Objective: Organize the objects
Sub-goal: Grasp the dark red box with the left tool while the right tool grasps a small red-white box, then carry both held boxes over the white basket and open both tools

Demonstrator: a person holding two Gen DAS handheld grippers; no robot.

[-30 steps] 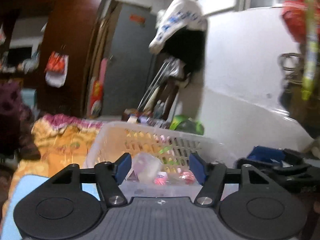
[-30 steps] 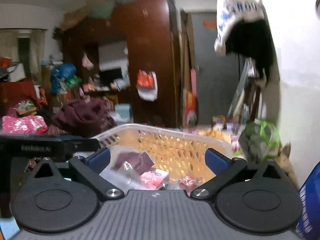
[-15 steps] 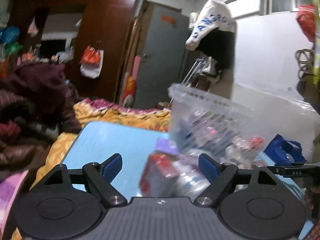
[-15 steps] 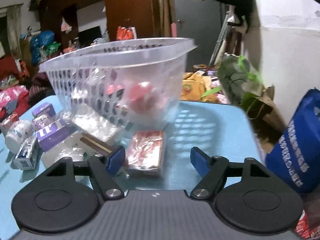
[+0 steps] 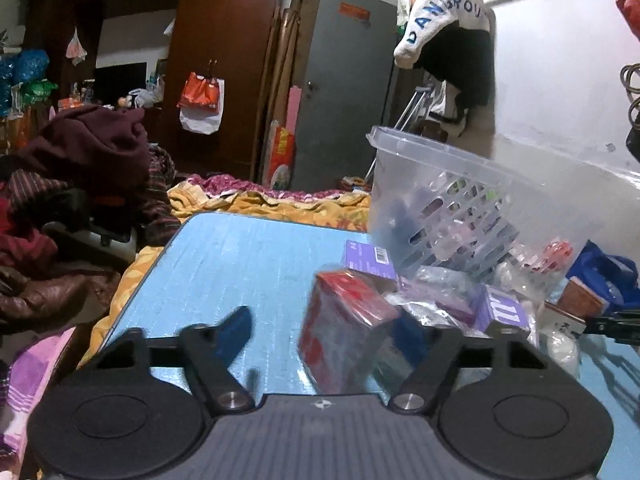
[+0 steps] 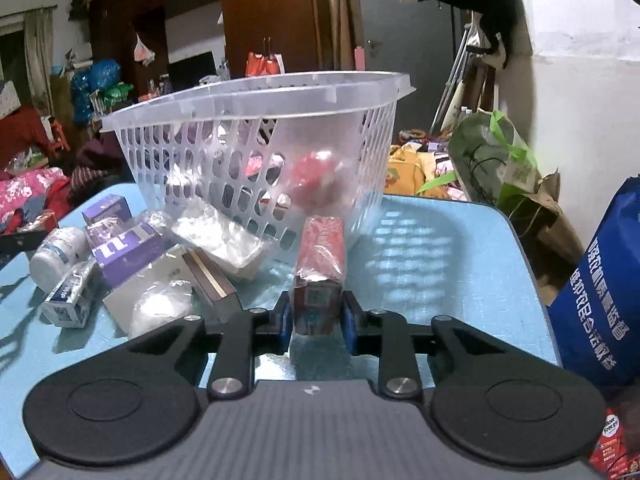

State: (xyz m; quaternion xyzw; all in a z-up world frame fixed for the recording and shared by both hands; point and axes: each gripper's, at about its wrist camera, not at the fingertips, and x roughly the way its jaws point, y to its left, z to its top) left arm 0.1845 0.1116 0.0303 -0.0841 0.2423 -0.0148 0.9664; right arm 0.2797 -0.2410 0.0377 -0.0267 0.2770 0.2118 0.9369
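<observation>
Right gripper (image 6: 316,318) jaws just closed, pinching red film-wrapped carton (image 6: 320,264) near end, on blue table (image 6: 440,248) before clear perforated plastic basket (image 6: 256,120). We judge carton light, stiff, wrap slippery; hold flat sides. Left gripper (image 5: 324,336) closing, second red wrapped box (image 5: 344,328) between jaws, not yet clamped.

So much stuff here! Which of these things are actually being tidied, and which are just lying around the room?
Part of the job:
- clear plastic slotted basket
- red wrapped packet, clamped in the right gripper
- red box between the left gripper jaws
- purple boxes
- white bottle

Just lying about:
- blue printed bag
- green bag
- white hanging garment
</observation>
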